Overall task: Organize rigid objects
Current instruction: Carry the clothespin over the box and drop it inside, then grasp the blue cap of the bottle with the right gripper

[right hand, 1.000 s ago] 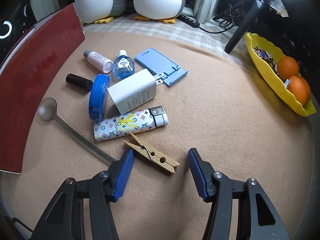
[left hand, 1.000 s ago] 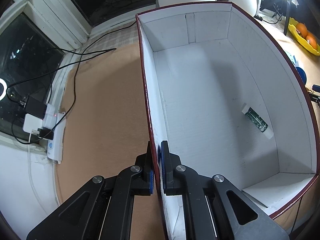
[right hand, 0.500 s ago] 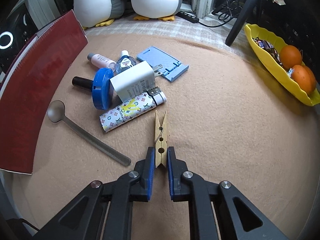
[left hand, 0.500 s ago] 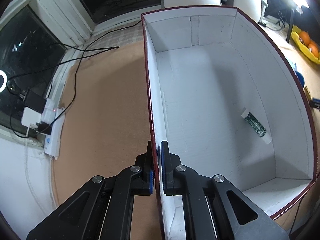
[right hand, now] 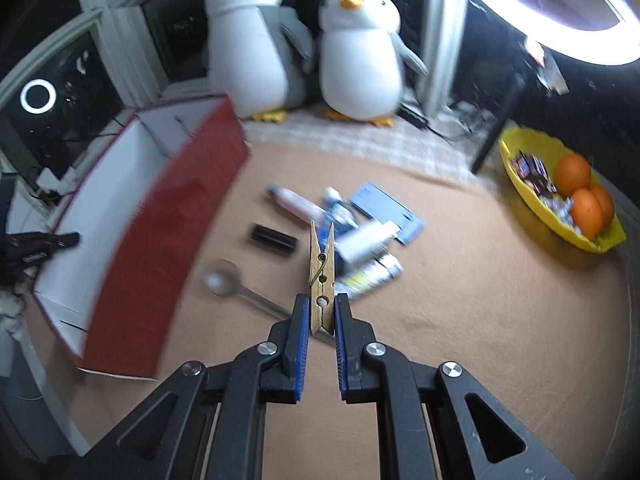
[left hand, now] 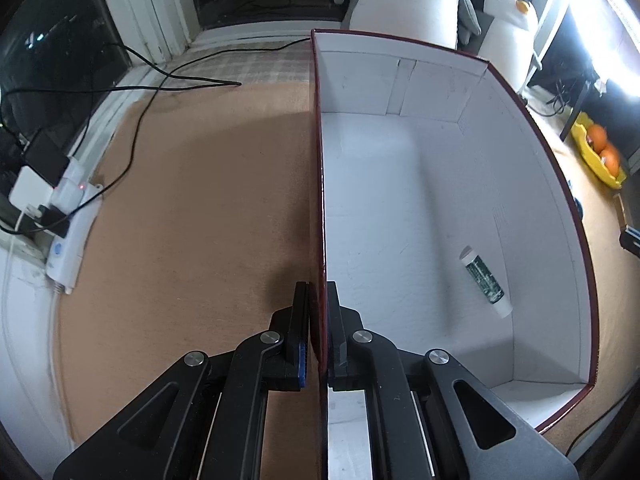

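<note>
A tan felt-like mat [right hand: 460,288] covers the work surface, and beyond its far edge lies a pale checked cloth [right hand: 360,140]. Two plush penguins [right hand: 312,44] sit side by side at the back, against white window frames [left hand: 140,12] with dark glass behind them. A bright ring light [right hand: 560,12] glares at the upper right, its round reflection [right hand: 38,96] showing in the dark pane on the left. A yellow dish [right hand: 516,168] holding oranges and wrapped sweets rests at the mat's right edge. On the left sill a white power strip [left hand: 70,224] lies with plugs in it, and black cables [left hand: 160,80] trail from it across the mat.
</note>
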Demonstrator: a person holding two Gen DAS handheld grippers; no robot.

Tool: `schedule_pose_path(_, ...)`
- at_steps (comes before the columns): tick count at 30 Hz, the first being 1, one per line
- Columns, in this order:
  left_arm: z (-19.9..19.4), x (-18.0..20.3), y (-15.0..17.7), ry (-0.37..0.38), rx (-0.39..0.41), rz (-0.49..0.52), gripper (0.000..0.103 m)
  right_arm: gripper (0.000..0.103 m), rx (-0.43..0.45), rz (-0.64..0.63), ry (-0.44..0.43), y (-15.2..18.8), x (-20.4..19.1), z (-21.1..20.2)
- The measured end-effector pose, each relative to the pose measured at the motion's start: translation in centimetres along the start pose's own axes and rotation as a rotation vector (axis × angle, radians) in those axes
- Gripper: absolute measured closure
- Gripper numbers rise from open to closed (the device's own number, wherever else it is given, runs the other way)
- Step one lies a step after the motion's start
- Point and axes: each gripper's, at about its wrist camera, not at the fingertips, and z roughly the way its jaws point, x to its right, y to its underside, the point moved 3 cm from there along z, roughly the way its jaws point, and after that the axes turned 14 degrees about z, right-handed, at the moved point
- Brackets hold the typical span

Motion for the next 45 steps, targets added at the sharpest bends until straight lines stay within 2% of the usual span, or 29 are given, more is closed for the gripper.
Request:
schedule_pose_path(5,-0.2,-0.2,0.2,0.039,0.028,-0.026,0.096,0.092,0.032,-0.088,-0.072,-0.4,-6.9,-1.6)
schedule_pose_path(10,-0.1,-0.4,0.3,0.059,0.040,-0.027,0.095,0.092,0.021,-0.159,-0.127,0.4,-13.2,-1.2)
schedule_pose_path(18,-0.2,-0.5,0.4,0.074,0.045,-0.017,0.094,0.092,-0.021,-0.188,-0.140,2.3,-17.7,1.5)
schedule_pose_path(24,-0.1,-0.5,0.4,0.074,0.043,-0.012,0.094,0.091,-0.024,-0.200,-0.135,3.0,-17.7,1.9)
schedule_pose_path(25,-0.1,-0.5,0.3,0.072,0.042,-0.010,0.094,0.084,-0.017,-0.200,-0.138,3.0,-17.6,1.8)
schedule_pose_path(26,-0.1,-0.4,0.3,0.068,0.040,-0.008,0.094,0.072,-0.016,-0.198,-0.143,2.9,-17.6,1.7)
schedule_pose_path(28,-0.1,-0.2,0.2,0.060,0.037,0.002,0.094,0.059,0.001,-0.189,-0.157,2.7,-17.3,1.1)
schedule_pose_path(36,0.2,-0.1,0.0,0.044,0.008,0.018,0.094,0.059,0.043,-0.118,-0.159,1.5,-14.4,-0.3)
schedule_pose_path(41,0.5,0.2,0.2,0.022,-0.020,0.047,0.094,0.059,0.059,-0.031,-0.122,0.6,-9.9,-0.4)
schedule_pose_path(45,0.5,0.3,0.3,-0.001,-0.031,0.062,0.094,0.059,0.058,0.035,-0.049,0.2,-5.5,0.9)
